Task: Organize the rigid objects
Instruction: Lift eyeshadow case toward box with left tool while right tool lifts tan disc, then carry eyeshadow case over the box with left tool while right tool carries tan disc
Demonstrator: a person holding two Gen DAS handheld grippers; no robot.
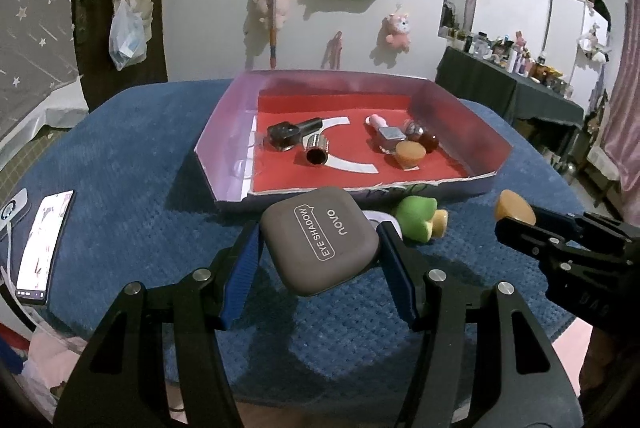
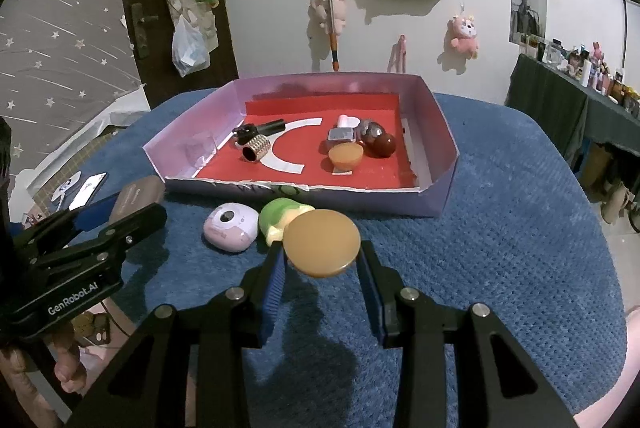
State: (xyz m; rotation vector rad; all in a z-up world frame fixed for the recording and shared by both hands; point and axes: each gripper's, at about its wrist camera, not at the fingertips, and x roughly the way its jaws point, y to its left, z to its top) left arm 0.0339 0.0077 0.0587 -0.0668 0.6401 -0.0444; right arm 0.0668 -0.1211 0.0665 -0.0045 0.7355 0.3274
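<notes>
My left gripper (image 1: 318,256) is shut on a taupe eye-shadow case (image 1: 320,242), held above the blue cloth just in front of the tray. My right gripper (image 2: 322,264) is shut on an orange round-topped piece (image 2: 323,242); in the left wrist view that piece (image 1: 514,210) shows at the right. The purple tray with a red floor (image 1: 452,116) holds several small items, among them a silver cylinder (image 1: 317,150) and an orange cup-shaped piece (image 1: 409,153). A green and yellow toy (image 2: 280,218) and a pink oval case (image 2: 231,226) lie on the cloth before the tray (image 2: 436,188).
A blue cloth (image 1: 140,188) covers the table. A phone (image 1: 42,244) lies at its left edge. A dark side table (image 1: 520,88) crowded with bottles stands at the far right. Bags and plush toys hang on the white wall behind.
</notes>
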